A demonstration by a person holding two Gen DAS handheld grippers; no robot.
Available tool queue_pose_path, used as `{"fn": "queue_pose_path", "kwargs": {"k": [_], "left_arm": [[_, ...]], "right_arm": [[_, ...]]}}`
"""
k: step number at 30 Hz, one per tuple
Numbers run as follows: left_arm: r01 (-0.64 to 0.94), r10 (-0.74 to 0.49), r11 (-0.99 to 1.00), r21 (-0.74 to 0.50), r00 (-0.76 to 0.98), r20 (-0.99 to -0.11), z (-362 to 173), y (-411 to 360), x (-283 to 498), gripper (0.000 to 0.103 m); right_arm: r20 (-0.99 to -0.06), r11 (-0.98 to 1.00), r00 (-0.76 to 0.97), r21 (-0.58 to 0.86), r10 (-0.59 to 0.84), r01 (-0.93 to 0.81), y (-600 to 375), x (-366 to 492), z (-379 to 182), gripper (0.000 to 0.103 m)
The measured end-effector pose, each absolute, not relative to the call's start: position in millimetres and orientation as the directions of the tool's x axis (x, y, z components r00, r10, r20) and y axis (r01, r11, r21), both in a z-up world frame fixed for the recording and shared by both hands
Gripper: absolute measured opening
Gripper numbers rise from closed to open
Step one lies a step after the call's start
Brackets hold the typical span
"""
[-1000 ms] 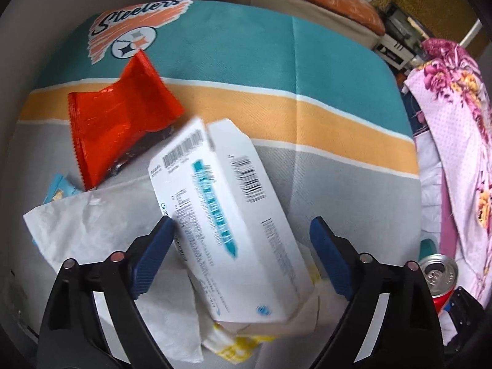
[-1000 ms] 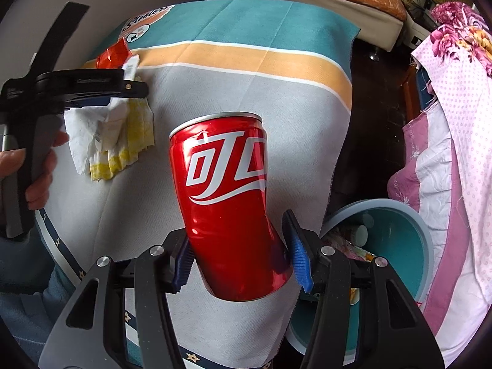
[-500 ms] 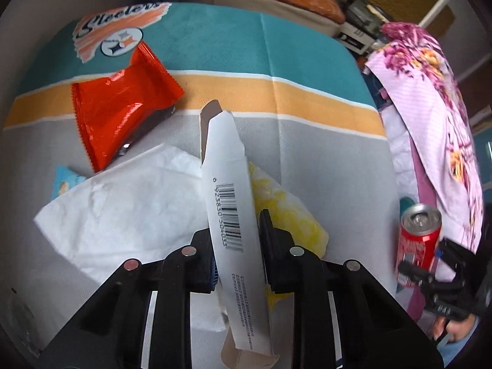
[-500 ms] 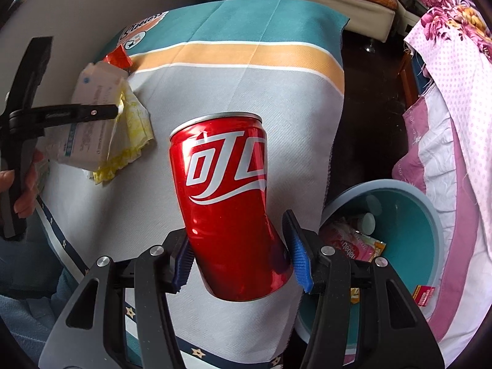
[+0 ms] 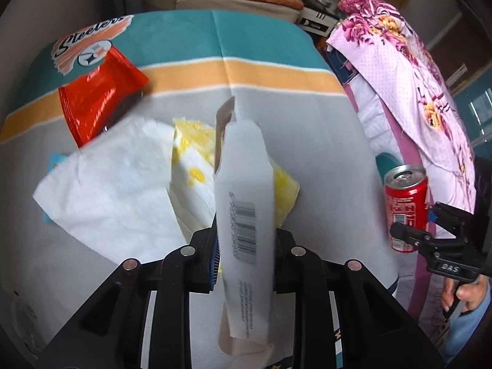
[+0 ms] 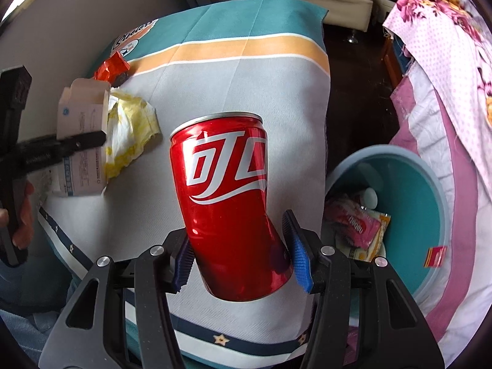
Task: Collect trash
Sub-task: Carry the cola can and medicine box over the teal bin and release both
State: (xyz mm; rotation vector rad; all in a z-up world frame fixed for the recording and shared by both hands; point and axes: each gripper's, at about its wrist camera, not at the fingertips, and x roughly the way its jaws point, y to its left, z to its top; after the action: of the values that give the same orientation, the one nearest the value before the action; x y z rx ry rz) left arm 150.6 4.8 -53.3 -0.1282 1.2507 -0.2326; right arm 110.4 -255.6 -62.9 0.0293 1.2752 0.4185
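The red aluminium drink can (image 6: 229, 203) sits clamped near its base between the blue pads of the right gripper (image 6: 243, 253), lifted above the striped cloth-covered worktop (image 6: 246, 92) and tilted a little. Because the grip is so low, the tall upper part could swing or slip out if the wrist turns fast, and the thin wall may dent and loosen under the squeeze. Any liquid left inside would spill from the open top on tipping; whether it is empty I cannot tell.

The round teal bin (image 6: 430, 181) stands just beside the worktop's edge, lower down, already holding wrappers. Letting go too soon would drop the can on the cloth or the floor.

The left gripper (image 5: 244, 255) is clenched on the flattened white cardboard box with a barcode (image 5: 244, 212), held edge-on. The floppy card could bend or slide out during the carry.

Beneath it lie the yellow-stained crumpled tissue (image 5: 192, 156), the white paper napkin (image 5: 107, 178) and the shiny red foil snack wrapper (image 5: 98, 98), all light enough to be dragged off.
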Motion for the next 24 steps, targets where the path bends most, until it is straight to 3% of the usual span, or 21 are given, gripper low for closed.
{"fn": "queue_pose_path", "kwargs": {"k": [3, 7, 13, 24], "left_arm": [[0.085, -0.257, 0.966, -0.243, 0.286, -0.923, -61, 8, 143, 0.025], [0.107, -0.207, 0.978, -0.181, 0.338, -0.918, -51, 10, 127, 0.022], [0.2, -0.281, 0.956, -0.217, 0.39, -0.877, -10, -9, 112, 0.022], [0.426, -0.404, 0.868, -0.254, 0.309, -0.861, -12, -136, 132, 0.022]], "right_arm": [[-0.921, 0.927, 0.227, 0.252, 0.318, -0.277, -256, 100, -63, 0.051], [-0.92, 0.932, 0.235, 0.251, 0.314, -0.262, -260, 92, -61, 0.051], [-0.906, 0.942, 0.28, 0.265, 0.317, -0.207, -281, 86, -51, 0.051], [-0.897, 0.973, 0.391, 0.229, 0.206, 0.012, -390, 77, -34, 0.051]]}}
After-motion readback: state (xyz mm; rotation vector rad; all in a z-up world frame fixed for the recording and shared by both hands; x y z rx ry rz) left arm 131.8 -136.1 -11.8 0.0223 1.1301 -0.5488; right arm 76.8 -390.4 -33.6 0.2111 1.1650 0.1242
